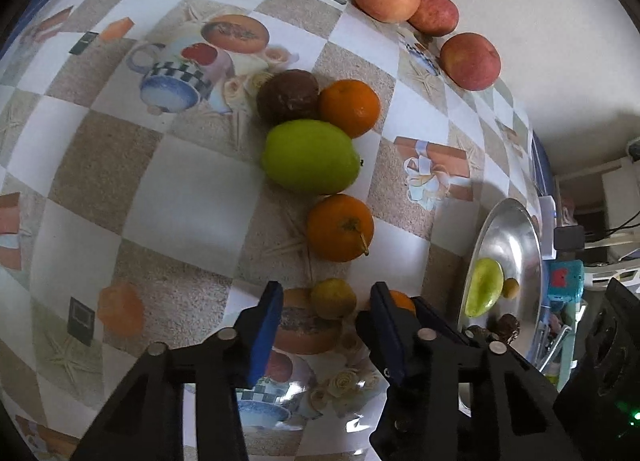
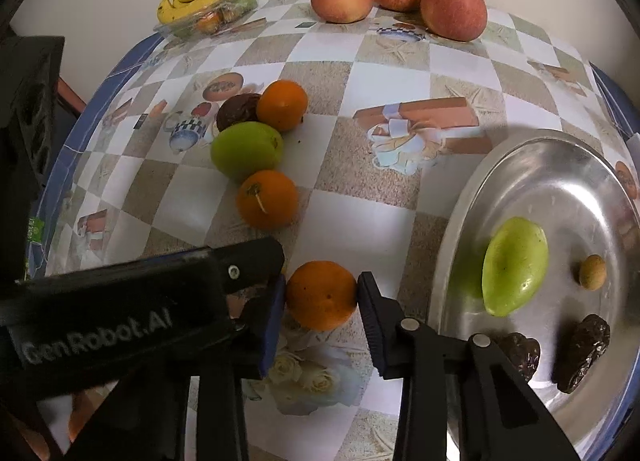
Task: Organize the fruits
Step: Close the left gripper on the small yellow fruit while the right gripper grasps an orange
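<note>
Through the left wrist view, the left gripper (image 1: 324,303) is pointing steeply down at the checked tablecloth (image 1: 180,197), its jaws standing partly open around a small yellow-green fruit (image 1: 333,298). The blue pads (image 1: 266,325) are sitting just beside it, and I cannot tell whether they are touching; it is resting on the cloth. A green mango (image 1: 310,156), two oranges and a dark round fruit are clustering farther ahead, with three apples (image 1: 424,21) along the far edge.

Through the right wrist view, the right gripper (image 2: 321,295) is closing on an orange (image 2: 321,295) lying on the cloth beside the steel tray (image 2: 560,165), both pads appearing to press its sides. The tray is already holding another green mango (image 2: 514,266), a small tan fruit and two dark wrinkled pieces.

The orange is likely firm, fairly light and slightly slick-skinned, so gripping across its widest middle looks safest. The little fruit is probably lighter and prone to rolling.
</note>
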Action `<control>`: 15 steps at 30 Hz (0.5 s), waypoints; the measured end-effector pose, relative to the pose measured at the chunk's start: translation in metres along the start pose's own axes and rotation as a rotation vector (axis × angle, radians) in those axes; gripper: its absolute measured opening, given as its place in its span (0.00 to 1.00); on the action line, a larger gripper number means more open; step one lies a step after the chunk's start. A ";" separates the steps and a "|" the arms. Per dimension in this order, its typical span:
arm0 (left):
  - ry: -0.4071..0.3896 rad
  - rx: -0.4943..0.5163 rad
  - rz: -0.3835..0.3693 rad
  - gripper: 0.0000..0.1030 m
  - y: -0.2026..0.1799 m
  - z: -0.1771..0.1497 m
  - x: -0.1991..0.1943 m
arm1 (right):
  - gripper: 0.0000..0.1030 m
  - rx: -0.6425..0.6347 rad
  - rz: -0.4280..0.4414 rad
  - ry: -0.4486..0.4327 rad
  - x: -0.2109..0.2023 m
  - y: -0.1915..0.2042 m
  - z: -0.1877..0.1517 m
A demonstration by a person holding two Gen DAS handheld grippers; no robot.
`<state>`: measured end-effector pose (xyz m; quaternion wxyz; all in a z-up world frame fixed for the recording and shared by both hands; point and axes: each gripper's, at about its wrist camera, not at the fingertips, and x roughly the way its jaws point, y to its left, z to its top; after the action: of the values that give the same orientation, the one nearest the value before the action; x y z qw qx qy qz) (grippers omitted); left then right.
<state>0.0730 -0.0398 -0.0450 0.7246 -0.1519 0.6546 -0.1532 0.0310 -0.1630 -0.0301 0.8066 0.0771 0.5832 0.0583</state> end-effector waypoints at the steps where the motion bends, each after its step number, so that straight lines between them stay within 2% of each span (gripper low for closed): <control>1: 0.000 -0.002 0.002 0.44 0.000 0.000 0.001 | 0.37 -0.003 -0.003 0.001 0.000 0.000 0.000; 3: 0.006 -0.012 0.001 0.42 0.000 -0.001 0.003 | 0.37 -0.011 -0.012 0.004 0.000 0.001 0.000; 4: 0.014 -0.019 -0.003 0.36 0.001 -0.001 0.004 | 0.37 -0.014 -0.017 0.006 0.000 0.000 0.000; 12: 0.011 -0.045 -0.034 0.31 0.004 -0.002 0.006 | 0.37 0.015 -0.029 0.007 -0.002 -0.008 0.000; 15: -0.005 -0.026 -0.006 0.31 0.002 -0.002 0.003 | 0.37 0.016 -0.027 0.006 -0.002 -0.008 0.000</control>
<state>0.0710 -0.0391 -0.0489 0.7238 -0.1636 0.6541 -0.1466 0.0305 -0.1713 -0.0295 0.8048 0.0755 0.5871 0.0427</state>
